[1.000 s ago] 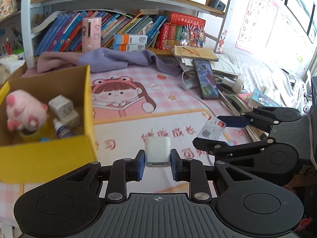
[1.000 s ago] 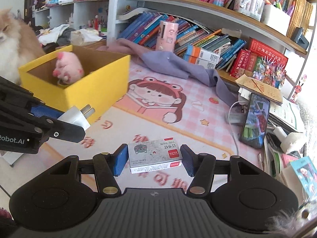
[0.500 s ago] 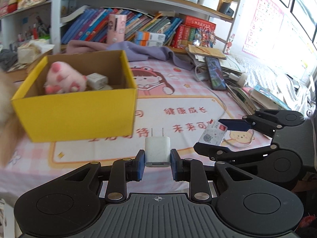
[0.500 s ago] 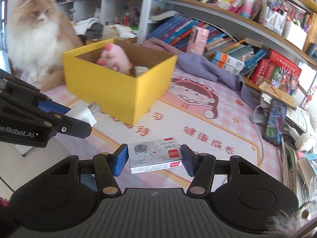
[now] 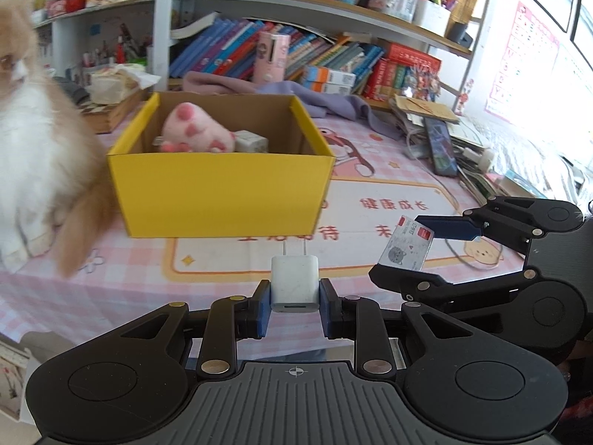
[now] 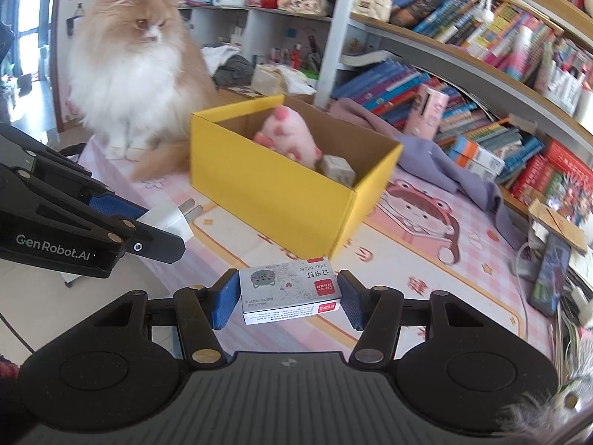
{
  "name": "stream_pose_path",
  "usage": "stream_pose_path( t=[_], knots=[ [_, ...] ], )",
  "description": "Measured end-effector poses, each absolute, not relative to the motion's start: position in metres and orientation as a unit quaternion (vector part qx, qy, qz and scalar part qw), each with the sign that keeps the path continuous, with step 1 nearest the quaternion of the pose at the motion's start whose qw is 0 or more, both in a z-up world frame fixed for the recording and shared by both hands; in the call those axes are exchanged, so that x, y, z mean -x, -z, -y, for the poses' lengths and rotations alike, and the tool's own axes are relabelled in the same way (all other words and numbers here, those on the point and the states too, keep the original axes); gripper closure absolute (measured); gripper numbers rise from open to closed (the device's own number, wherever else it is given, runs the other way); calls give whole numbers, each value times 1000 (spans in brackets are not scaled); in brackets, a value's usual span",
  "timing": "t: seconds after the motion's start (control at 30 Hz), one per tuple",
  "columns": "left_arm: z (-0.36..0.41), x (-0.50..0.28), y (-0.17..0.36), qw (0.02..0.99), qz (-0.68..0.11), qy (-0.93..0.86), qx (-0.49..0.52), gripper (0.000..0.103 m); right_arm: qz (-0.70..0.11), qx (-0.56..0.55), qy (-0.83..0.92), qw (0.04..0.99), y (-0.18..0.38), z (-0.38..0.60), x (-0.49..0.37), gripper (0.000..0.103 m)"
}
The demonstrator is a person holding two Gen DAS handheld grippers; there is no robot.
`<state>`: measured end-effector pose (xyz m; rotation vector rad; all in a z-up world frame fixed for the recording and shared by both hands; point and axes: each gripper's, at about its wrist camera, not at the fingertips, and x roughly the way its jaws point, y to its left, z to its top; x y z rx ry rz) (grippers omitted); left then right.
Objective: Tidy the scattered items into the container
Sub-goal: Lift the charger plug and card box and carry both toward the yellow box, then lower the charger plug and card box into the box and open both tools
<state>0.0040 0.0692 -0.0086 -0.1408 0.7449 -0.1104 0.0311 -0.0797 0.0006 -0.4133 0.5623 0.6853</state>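
Observation:
My left gripper (image 5: pixel 294 302) is shut on a white plug charger (image 5: pixel 294 283), prongs pointing ahead, held above the pink mat in front of the yellow box (image 5: pixel 222 193). In the right wrist view my right gripper (image 6: pixel 289 296) is shut on a small staples box (image 6: pixel 289 289) with a grey cat print. The yellow box (image 6: pixel 267 185) stands ahead of both, holding a pink plush toy (image 5: pixel 196 131) and a small beige box (image 6: pixel 337 168). The right gripper (image 5: pixel 418 248) also shows at the right of the left wrist view, and the left gripper (image 6: pixel 159 226) at the left of the right wrist view.
A fluffy orange and white cat (image 6: pixel 129 70) sits on the mat just left of the yellow box. A purple cloth (image 6: pixel 437 159) lies behind the box. Bookshelves (image 5: pixel 333 55) line the back. A phone (image 5: pixel 441 144), cables and papers crowd the right side.
Both grippers have swung left with their loads held. The yellow box has shifted from the left edge toward the middle of both views, and the cat has come into sight.

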Motion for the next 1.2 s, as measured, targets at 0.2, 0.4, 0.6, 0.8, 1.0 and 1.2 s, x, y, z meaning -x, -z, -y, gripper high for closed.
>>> stream_pose_path(
  t=[0.2,0.4,0.6,0.8,1.0,1.2],
  knots=[
    [-87,1,14,925,-371,24,80,78,-278,204,-353,870,3,63,-34,48],
    [-98,2,18,920,-385,5,80,78,-296,197,-374,857,8,53,-37,48],
    [-105,-2,23,913,-401,-2,79,78,-302,199,-391,847,8,45,-41,48],
    [-111,-18,13,920,-385,-7,74,78,-288,189,-397,851,1,40,-64,48],
    [-115,-56,-9,934,-354,-5,44,78,-255,171,-386,870,-18,39,-105,48],
    [-119,-102,-25,943,-332,-4,20,78,-228,163,-382,881,-32,33,-156,48]
  ],
)
